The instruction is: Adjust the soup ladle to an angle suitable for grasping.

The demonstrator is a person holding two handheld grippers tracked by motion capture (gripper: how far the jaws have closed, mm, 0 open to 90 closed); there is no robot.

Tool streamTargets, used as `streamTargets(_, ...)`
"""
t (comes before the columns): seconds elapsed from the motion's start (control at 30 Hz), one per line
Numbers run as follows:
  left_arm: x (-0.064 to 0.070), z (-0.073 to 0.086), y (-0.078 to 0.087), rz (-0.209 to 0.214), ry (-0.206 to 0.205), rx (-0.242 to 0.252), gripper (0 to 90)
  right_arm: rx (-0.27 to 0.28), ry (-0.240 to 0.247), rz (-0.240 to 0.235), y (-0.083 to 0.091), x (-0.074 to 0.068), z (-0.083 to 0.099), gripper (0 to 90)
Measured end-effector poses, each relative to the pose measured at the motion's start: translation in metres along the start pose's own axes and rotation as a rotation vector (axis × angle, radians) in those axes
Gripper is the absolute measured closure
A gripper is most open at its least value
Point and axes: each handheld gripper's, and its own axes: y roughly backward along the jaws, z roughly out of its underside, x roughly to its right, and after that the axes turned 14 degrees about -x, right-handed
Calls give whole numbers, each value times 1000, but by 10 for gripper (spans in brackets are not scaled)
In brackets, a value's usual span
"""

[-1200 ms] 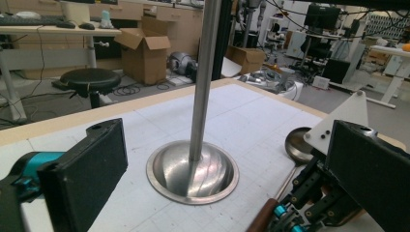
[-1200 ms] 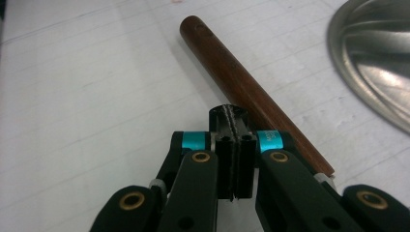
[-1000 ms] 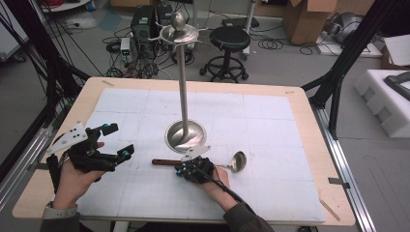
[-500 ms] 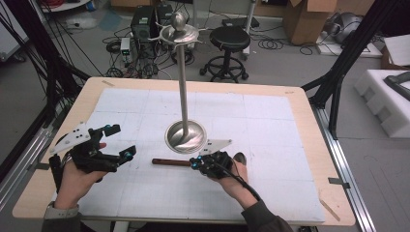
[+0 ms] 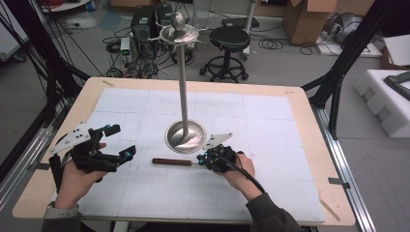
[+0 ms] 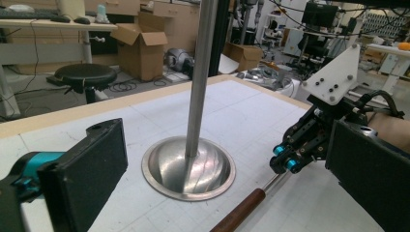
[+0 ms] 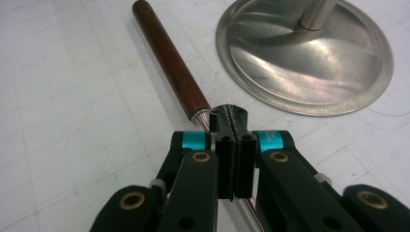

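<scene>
A ladle lies on the white mat, its brown wooden handle (image 5: 171,162) (image 7: 167,60) (image 6: 239,210) pointing left. Its thin metal shaft (image 7: 205,119) runs under my right gripper (image 5: 202,158) (image 7: 230,113) (image 6: 286,162). That gripper is shut, pads pressed together, with its tips low over the shaft just past the handle's metal collar. The right hand hides the ladle's bowl. Just behind stands a tall steel stand (image 5: 183,82) with a domed round base (image 5: 185,137) (image 6: 188,166) (image 7: 309,53) and hooks at its top. My left gripper (image 5: 121,141) (image 6: 227,179) is held open at the left, holding nothing.
The white gridded mat (image 5: 270,125) covers most of the wooden table (image 5: 309,116). A metal rail (image 5: 345,159) runs along the table's right side. Behind the table are a black stool (image 5: 228,38), cables and cardboard boxes. White foam blocks (image 5: 387,96) stand at the right.
My right gripper has moved right along the ladle's shaft, and the hand now covers the bowl that showed before. The ladle and my left gripper have stayed in place.
</scene>
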Motion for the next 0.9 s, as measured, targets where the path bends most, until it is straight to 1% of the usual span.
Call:
streamTargets(0.07,0,0,0,0,-4,0,17,-23,14,12,-1,1,-1,900)
streamTargets(0.1,0,0,1,-1,-3,1,17,-26,12,3,-2,4,-1,900)
streamTargets(0.17,0,0,0,-1,-2,2,17,-29,17,2,-2,5,-1,900)
streamTargets(0.2,0,0,0,-1,-3,-1,17,-41,29,-5,-2,6,-1,900)
streamTargets(0.23,0,0,0,0,-2,-3,17,-52,49,-14,-2,8,-2,900)
streamTargets(0.27,0,0,-1,1,0,-5,17,-68,69,-13,-2,8,-3,900)
streamTargets(0.3,0,0,-1,2,-1,-6,17,-80,81,-22,-1,10,-4,900)
streamTargets(0.4,1,0,-1,3,-2,-5,17,-125,157,-34,3,14,-9,897)
streamTargets(0.43,0,0,-1,3,-2,-4,17,-146,201,-40,7,19,-13,891)
streamTargets(0.47,0,0,-1,1,-3,-4,17,-146,201,-40,7,19,-13,891)
streamTargets(0.5,0,0,0,3,0,-2,17,-148,215,-45,9,20,-14,882)
streamTargets(0.53,0,0,0,0,-2,-2,17,-148,216,-65,10,23,-15,838)
streamTargets(0.57,0,0,1,0,-2,-1,17,-145,219,-100,11,28,-16,772)
streamTargets(0.6,0,0,1,-1,0,0,17,-152,221,-106,12,30,-17,746)
streamTargets(0.63,0,0,1,-1,2,1,17,-167,241,-100,13,34,-18,716)
streamTargets(0.67,-1,0,1,0,-1,2,17,-174,248,-104,13,35,-18,669)
streamTargets(0.7,-1,0,1,-1,-1,2,17,-191,270,-114,14,38,-20,631)
streamTargets(0.73,-1,0,2,0,1,2,17,-193,282,-111,14,40,-20,594)
streamTargets(0.8,-1,0,2,-1,2,3,17,-206,294,-129,16,42,-23,480)
streamTargets(0.83,-2,0,2,0,2,3,17,-230,296,-152,18,44,-25,395)
streamTargets(0.87,-2,0,2,0,3,1,17,-276,320,-163,19,44,-28,284)
streamTargets(0.9,-2,0,1,-1,5,1,17,-276,320,-163,19,44,-28,284)
